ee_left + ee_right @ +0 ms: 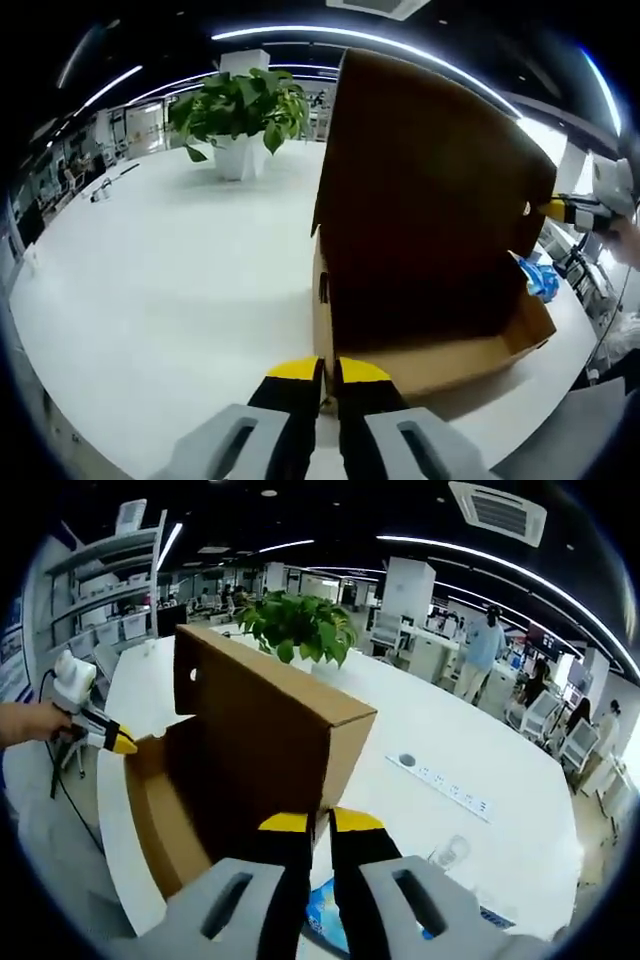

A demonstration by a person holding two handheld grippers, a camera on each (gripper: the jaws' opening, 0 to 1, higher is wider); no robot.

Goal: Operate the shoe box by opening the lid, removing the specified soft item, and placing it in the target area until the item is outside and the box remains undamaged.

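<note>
Left claw (328, 372) was pinched on the box (440, 345) wall, right claw (320, 825) on the raised lid (270, 740). Lid was opened; a blue soft item (540, 277) lay beside it, apparently outside.

1. One shoe box (420, 230), lid up.
2. One potted plant (240, 110) at eleven o'clock.
3. One blue soft item (540, 278) at three o'clock.
4. One power strip (445, 780) on the surface (160, 280).

A big white table (480, 750) fills a bright office. A green plant (240, 105) sits far on it. Long lights (370, 40) shine on the dark ceiling. Shelves (105, 600) stand left.
</note>
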